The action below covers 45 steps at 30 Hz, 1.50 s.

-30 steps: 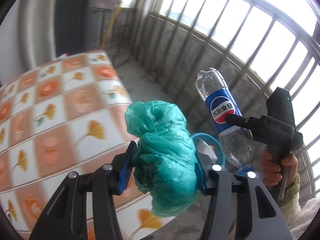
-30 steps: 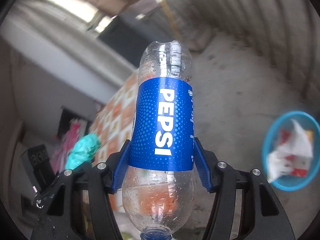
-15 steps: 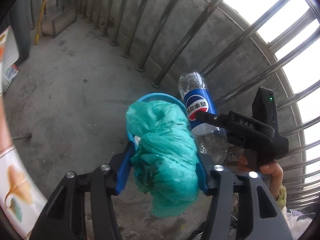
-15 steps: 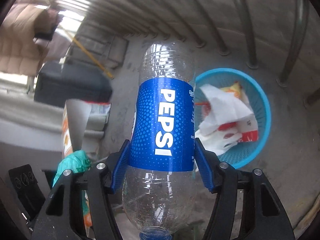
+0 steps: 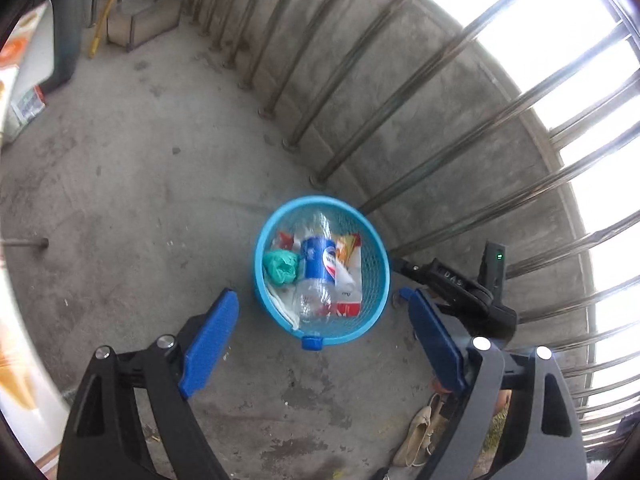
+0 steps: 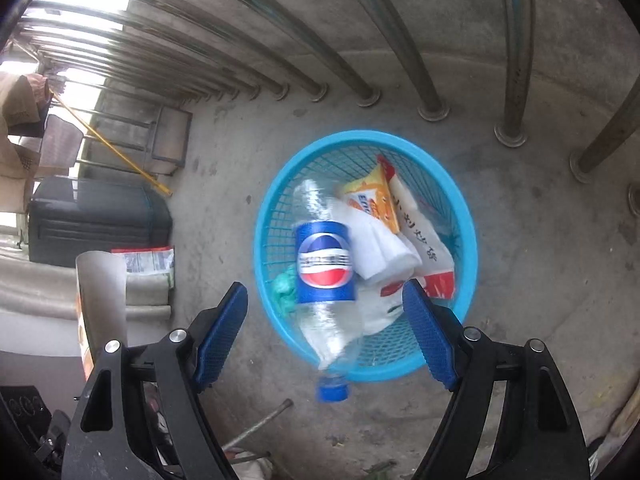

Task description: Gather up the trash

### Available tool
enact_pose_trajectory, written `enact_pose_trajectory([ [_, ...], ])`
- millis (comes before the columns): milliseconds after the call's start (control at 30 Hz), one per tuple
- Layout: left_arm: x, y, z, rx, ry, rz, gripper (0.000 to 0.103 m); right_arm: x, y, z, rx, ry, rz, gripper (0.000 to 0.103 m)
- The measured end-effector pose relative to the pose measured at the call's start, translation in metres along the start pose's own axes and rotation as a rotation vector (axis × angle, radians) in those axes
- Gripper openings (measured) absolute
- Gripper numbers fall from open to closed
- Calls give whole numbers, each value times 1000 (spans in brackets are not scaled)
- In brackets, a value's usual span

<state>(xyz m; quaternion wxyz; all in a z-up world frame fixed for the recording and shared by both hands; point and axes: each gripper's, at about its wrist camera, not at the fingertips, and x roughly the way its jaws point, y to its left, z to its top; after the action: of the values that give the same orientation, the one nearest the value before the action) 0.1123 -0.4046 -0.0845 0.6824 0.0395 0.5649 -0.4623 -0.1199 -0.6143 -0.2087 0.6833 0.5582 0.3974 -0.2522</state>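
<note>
Left wrist view: the left tool (image 5: 320, 344), its jaws opening and now empty, has dropped the bag (image 5: 281, 266) into the basket (image 5: 382, 280); right wrist view: the right tool (image 6: 326, 336), jaws opening, has released the bottle (image 6: 325, 268) over the basket, so 2 items are collected.

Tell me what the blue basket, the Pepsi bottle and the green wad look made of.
Blue basket: moulded plastic, judging by its open mesh wall and smooth solid rim. Pepsi bottle: clear thin plastic, see-through, with a glossy printed label. Green wad: likely thin plastic film, crumpled and slightly shiny.
</note>
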Motion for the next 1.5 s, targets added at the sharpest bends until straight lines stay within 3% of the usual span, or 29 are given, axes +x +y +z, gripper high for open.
enact_pose_trajectory([
  [167,-63,1,-9,44,-118,19,85,-13,41,-6,-98,-53,-3,76],
  [400,-168,28,-46,-22,-334,111,95,-50,156,-58,-478,-176,50,81],
  [567,-241,56,-85,-102,-494,257,97,-87,240,-123,-763,-291,133,94],
  [667,-278,70,-112,-149,-589,340,97,-102,276,-165,-884,-334,188,95],
  [733,-297,78,-129,-164,-633,419,97,-107,295,-191,-952,-354,206,95],
  [833,-321,88,-155,-195,-683,607,97,-112,318,-230,-997,-375,236,95],
  [933,-333,106,-180,-245,-676,849,97,-117,333,-269,-1055,-395,263,95],
  [1000,-338,116,-196,-258,-664,930,97,-118,339,-297,-1103,-439,233,95],
  [1100,-345,129,-213,-307,-622,937,97,-114,342,-328,-1149,-485,196,95],
  [1300,-327,141,-244,-428,-520,899,97,-90,330,-374,-1190,-364,29,95],
  [1500,-302,141,-266,-472,-447,835,97,-86,306,-395,-1219,-347,-113,95],
])
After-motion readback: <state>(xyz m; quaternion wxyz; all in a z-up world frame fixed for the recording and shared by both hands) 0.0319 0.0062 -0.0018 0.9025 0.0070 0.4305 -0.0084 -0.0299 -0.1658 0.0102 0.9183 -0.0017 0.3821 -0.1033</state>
